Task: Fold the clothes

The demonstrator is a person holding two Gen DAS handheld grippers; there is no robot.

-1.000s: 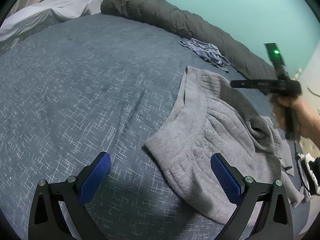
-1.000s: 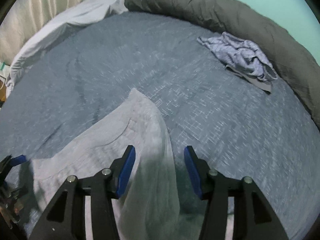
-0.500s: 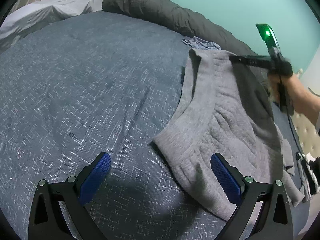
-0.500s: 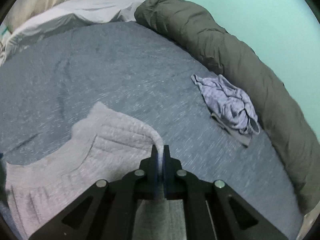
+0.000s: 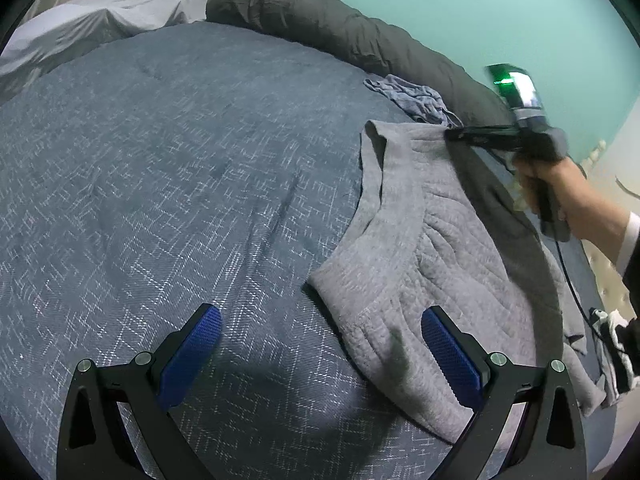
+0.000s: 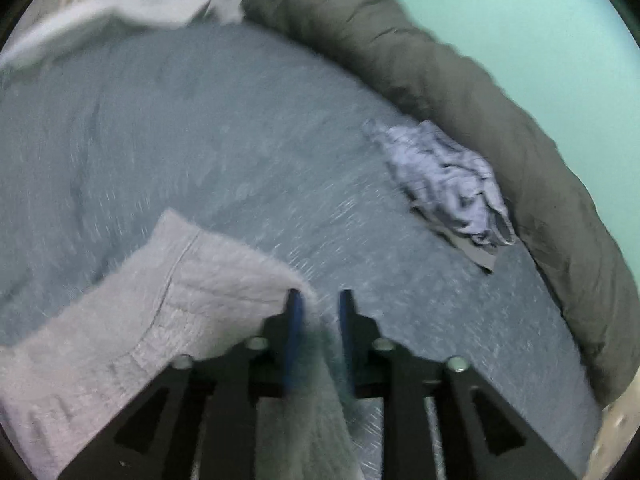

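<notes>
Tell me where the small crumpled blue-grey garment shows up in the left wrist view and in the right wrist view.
Left wrist view: the crumpled blue-grey garment lies upper right of centre, beyond the grey sweatshirt.
Right wrist view: the same garment lies right of centre, beyond the right gripper.
Shared landmark: the rolled dark duvet just behind it in both.

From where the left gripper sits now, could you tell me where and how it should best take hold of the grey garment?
Probably the near stitched hem of the grey garment, approached from the left gripper side, low along the blue bedspread. That edge lies flat and exposed between its open jaws. The right gripper is at the far corner, jaws opening with cloth between them.
</notes>
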